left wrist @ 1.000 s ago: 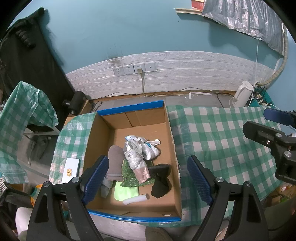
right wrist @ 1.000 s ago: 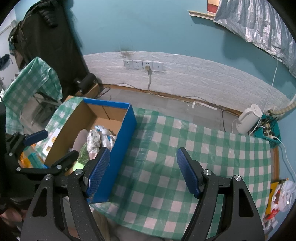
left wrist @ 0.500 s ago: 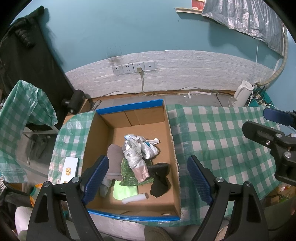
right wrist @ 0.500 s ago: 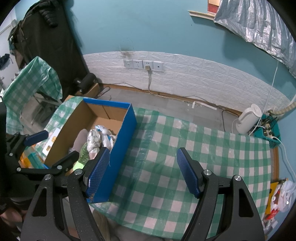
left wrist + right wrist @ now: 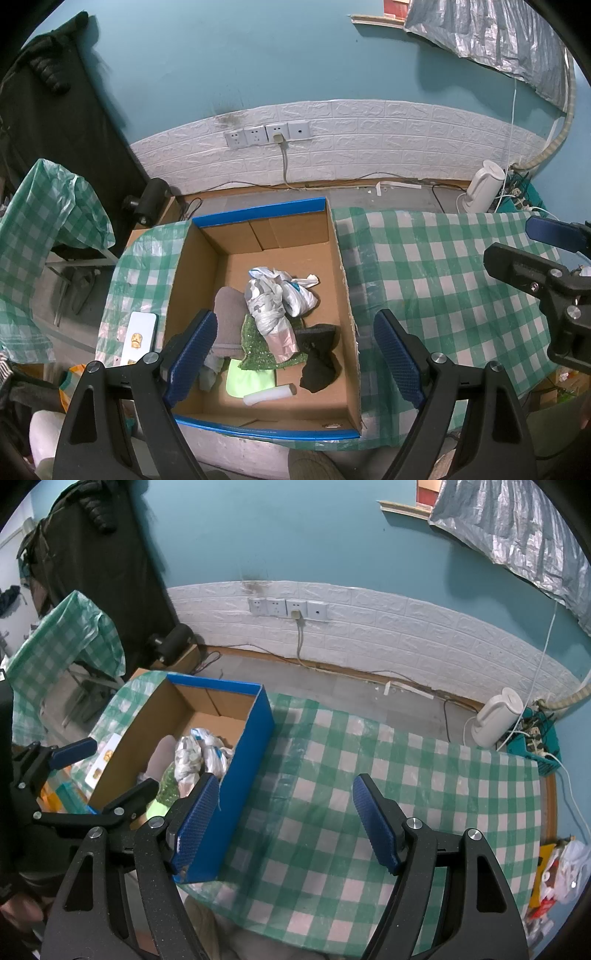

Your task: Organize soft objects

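Note:
An open cardboard box with blue outer walls stands on the left part of a green-checked table. Inside lie soft things: a crumpled silver-white bag, a grey cloth, a green sparkly piece, a black cloth, a light green cloth and a white roll. My left gripper hovers open above the box, nothing between its blue pads. My right gripper hangs open over the tablecloth, beside the box's right wall.
The green-checked tablecloth stretches right of the box. A white card lies left of the box. A white kettle and a power strip sit on the floor by the wall. A cloth-draped stand is at left.

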